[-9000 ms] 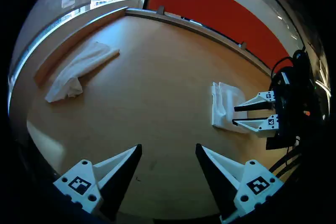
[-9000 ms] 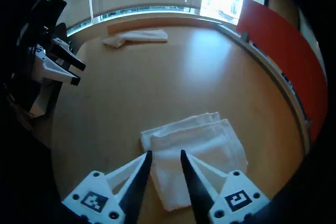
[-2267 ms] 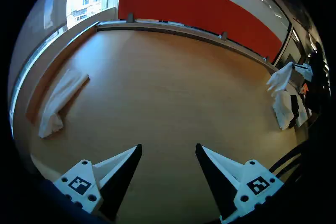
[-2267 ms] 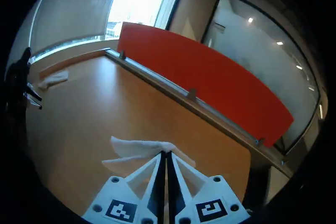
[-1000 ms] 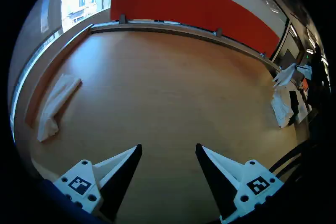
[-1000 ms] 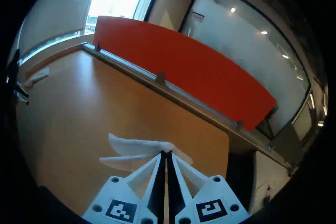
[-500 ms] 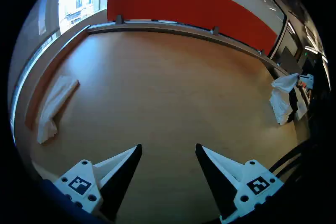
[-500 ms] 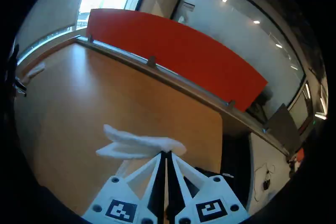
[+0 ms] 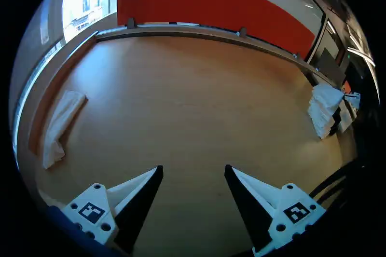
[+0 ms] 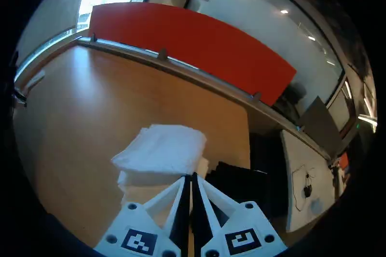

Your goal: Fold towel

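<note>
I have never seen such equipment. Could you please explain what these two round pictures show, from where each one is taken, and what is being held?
There is no robot here: a person holds a two-finger grasping tool in each hand, and a wide-angle camera rides on each tool, looking along its fingers. In the left gripper view, the left tool is at the bottom, fingers wide apart and holding nothing, above a wooden table. A rolled white towel lies at the table's left side, near the window. In the right gripper view, the right tool has its fingers closed, seemingly pinching the near edge of a folded towel near the table's edge. A red partition stands behind the table.
</note>
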`<state>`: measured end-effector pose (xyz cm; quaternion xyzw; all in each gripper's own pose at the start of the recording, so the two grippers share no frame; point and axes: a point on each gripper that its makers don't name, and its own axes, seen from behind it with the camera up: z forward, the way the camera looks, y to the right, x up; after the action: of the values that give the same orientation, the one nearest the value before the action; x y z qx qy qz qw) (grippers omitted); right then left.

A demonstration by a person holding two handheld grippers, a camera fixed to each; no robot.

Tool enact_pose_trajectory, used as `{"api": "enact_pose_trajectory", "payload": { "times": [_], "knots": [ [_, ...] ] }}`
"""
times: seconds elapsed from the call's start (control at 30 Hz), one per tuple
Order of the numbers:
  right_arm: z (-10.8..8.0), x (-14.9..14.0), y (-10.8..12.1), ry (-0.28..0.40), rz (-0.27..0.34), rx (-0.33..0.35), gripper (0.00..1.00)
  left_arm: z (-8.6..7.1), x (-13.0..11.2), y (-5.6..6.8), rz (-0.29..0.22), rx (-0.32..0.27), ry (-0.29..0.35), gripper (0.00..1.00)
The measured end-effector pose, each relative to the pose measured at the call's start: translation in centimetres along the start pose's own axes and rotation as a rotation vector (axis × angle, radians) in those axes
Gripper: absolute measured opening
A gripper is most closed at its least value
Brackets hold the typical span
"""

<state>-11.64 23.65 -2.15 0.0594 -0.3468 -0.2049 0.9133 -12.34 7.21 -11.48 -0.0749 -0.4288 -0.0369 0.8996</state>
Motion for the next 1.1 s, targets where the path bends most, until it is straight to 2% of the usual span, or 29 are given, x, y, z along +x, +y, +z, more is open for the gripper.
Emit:
{"api": "enact_pose_trajectory", "payload": {
  "times": [0.5,1.1],
  "knots": [
    [0.3,-5.4,-0.6,-0.084,0.062,-0.013,0.02,-0.4,-0.4,-0.2,0.005,0.006,-0.006,0.95],
    [2.2,-10.7,-1.3,-0.180,0.139,-0.012,0.02,-0.5,-0.5,-0.5,0.011,0.021,-0.012,0.95]
  ]
}}
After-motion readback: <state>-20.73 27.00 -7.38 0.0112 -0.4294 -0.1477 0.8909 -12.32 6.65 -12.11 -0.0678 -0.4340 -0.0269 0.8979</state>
